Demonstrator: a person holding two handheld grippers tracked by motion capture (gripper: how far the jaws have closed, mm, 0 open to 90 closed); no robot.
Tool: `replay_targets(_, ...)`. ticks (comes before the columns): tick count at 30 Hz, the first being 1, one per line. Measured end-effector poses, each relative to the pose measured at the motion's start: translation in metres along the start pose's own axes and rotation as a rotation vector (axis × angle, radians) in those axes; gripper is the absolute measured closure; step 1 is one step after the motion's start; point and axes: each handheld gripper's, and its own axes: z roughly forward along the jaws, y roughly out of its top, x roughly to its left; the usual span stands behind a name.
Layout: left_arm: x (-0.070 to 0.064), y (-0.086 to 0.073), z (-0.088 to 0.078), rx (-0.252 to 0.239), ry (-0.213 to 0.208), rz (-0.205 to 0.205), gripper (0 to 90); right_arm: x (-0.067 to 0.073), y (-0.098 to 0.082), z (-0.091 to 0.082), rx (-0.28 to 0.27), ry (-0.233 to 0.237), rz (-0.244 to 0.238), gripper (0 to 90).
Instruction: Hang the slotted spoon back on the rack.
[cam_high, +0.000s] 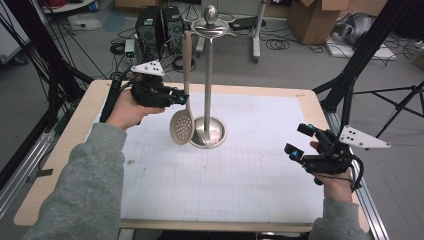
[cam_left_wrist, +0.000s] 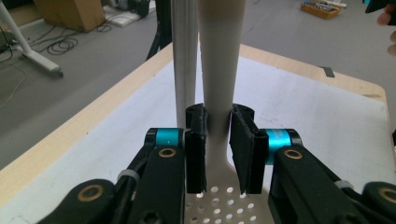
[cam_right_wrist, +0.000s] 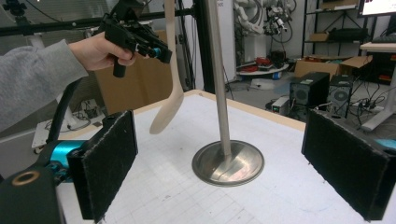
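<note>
A beige slotted spoon (cam_high: 182, 125) hangs upright beside the pole of a steel utensil stand (cam_high: 207, 75). The top of its handle reaches the stand's hook ring, and its perforated bowl sits just above the round base. My left gripper (cam_high: 184, 97) is shut on the handle partway up. In the left gripper view both pads press the handle (cam_left_wrist: 219, 56) at the gripper (cam_left_wrist: 218, 116), with the pole (cam_left_wrist: 184, 56) right behind. My right gripper (cam_high: 298, 139) is open and holds nothing near the table's right edge. The right gripper view looks between its jaws (cam_right_wrist: 224, 154) at the stand (cam_right_wrist: 219, 70), the spoon (cam_right_wrist: 170, 102) and the left gripper (cam_right_wrist: 161, 50).
A white gridded mat (cam_high: 240, 180) covers the wooden table (cam_high: 80, 130). Black frame struts (cam_high: 360, 55) rise beside the table on the left and right. On the floor behind it are computer towers (cam_high: 159, 30), cables and cardboard boxes (cam_high: 312, 20).
</note>
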Motion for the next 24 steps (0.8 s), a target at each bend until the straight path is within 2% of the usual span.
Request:
replay_targets(3, -0.001, 0.001, -0.001, -0.009, 0.001, 0.003, 69.1, 0.0, 0.0, 0.0, 0.001, -0.001, -0.001, 9.5)
replay_targets(5, -0.002, 0.0, 0.0, -0.005, 0.001, 0.002, 61.6, 0.0, 0.0, 0.0, 0.003, 0.0, -0.001, 9.5)
replay_targets(7, -0.004, -0.001, 0.0, 0.011, 0.008, 0.024, 55.7, 0.0, 0.0, 0.001, 0.004, -0.001, -0.003, 9.5)
replay_targets(9, -0.006, -0.003, -0.001, -0.011, 0.001, 0.024, 49.0, 0.0, 0.0, 0.001, 0.002, -0.001, -0.004, 9.5)
replay_targets(11, -0.007, -0.005, -0.002, -0.02, -0.007, 0.034, 46.4, 0.0, 0.0, 0.001, 0.002, -0.001, -0.002, 9.5)
replay_targets(14, -0.009, -0.01, -0.005, -0.047, -0.006, 0.025, 33.6, 0.0, 0.0, 0.002, 0.014, -0.001, -0.003, 9.5)
replay_targets(16, -0.011, -0.013, -0.008, -0.068, -0.032, 0.02, 27.6, 0.0, -0.001, 0.003, 0.017, 0.0, -0.004, 9.5)
replay_targets(19, -0.015, -0.017, -0.016, -0.124, -0.107, -0.029, 14.9, 0.001, 0.0, 0.004, 0.017, 0.001, -0.009, 9.5)
replay_targets(21, -0.02, -0.018, -0.021, -0.148, -0.148, -0.02, 14.5, 0.002, 0.0, 0.004, 0.016, -0.002, -0.011, 9.5)
replay_targets(24, -0.025, -0.02, -0.027, -0.148, -0.158, 0.0, 13.1, 0.002, 0.0, 0.005, 0.015, -0.002, -0.012, 9.5)
